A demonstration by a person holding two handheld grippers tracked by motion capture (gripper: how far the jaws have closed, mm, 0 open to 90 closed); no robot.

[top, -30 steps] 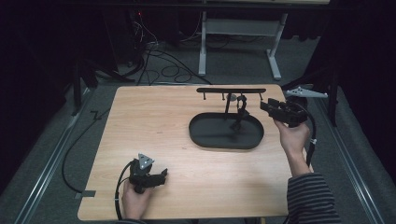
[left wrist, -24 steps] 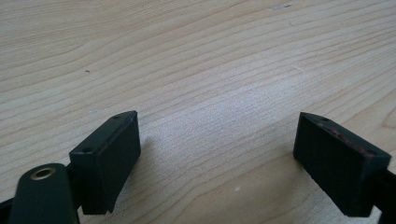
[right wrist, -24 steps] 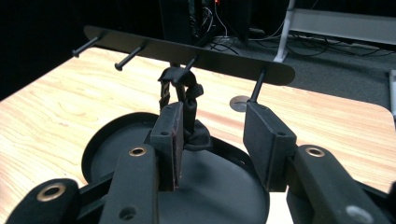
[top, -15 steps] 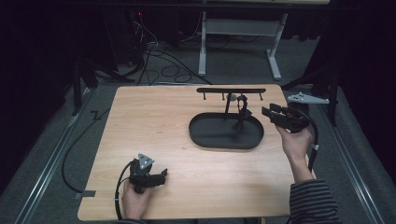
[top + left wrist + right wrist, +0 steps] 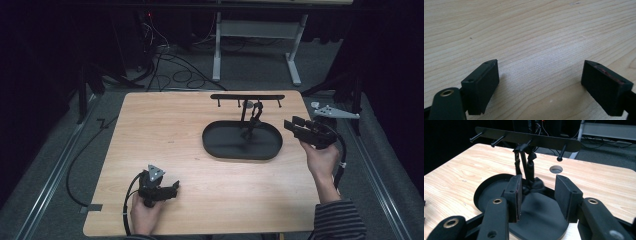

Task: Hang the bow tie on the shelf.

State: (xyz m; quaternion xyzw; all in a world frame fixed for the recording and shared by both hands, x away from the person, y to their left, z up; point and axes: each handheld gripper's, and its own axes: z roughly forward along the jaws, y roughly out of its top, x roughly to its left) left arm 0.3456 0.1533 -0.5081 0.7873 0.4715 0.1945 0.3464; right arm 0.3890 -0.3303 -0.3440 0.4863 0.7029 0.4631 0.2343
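Note:
A black oval tray point(image 5: 215, 147) lies right of the table's middle. A thin post rises from it and carries a flat bar with pegs point(image 5: 247, 96). A black strap-like thing point(image 5: 256, 114) hangs from one peg and bunches on the tray point(image 5: 486, 195); what it is I cannot tell. My right gripper point(image 5: 292, 125) is held just right of the tray, pointing at the post. Its jaws stand open, with the bunched strap point(image 5: 534, 185) seen farther off between them. My left gripper point(image 5: 174, 188) rests low over the front left of the table, and its jaws point(image 5: 541, 85) are wide open over bare wood.
A round hole point(image 5: 555, 169) is cut in the tabletop beyond the tray. Cables point(image 5: 170, 65) and a white table frame point(image 5: 260, 35) lie on the dark floor past the far edge. The table's right edge point(image 5: 312, 130) runs under my right hand.
My right gripper has drifted a little down and nearer beside the tray, still open. The left gripper has stayed put.

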